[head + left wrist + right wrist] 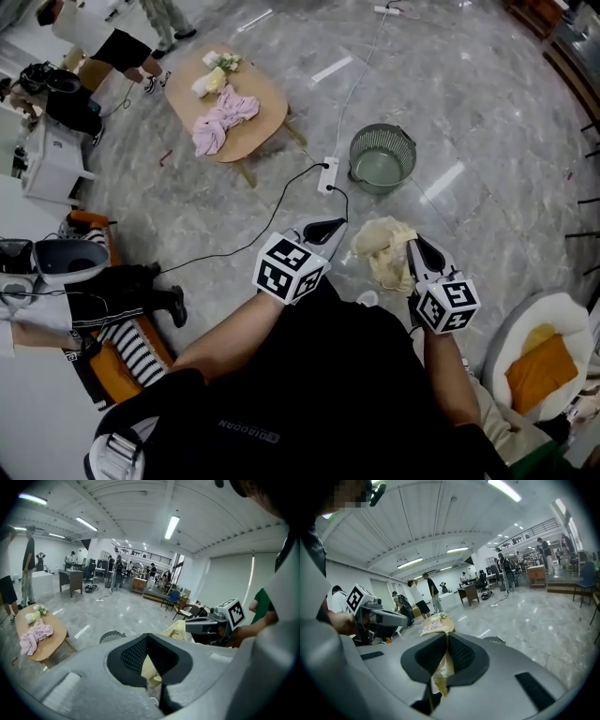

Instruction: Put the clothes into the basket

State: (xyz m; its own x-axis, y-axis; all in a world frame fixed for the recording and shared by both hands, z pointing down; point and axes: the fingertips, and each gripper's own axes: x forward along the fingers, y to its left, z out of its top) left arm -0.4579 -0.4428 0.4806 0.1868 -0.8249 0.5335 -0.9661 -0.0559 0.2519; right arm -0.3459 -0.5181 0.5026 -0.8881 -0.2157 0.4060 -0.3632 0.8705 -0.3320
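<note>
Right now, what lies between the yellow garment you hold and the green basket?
Between yellow garment and green basket: only bare marble floor, per the head view; a white power strip lies left of that stretch.

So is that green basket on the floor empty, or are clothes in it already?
Empty: in the head view the basket shows a bare bottom; the yellow cloth is outside it.

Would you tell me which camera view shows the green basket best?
The head view: the green basket stands whole on the floor, its open mouth visible from above. The left gripper view shows only part of its rim; the right gripper view catches a sliver.
</note>
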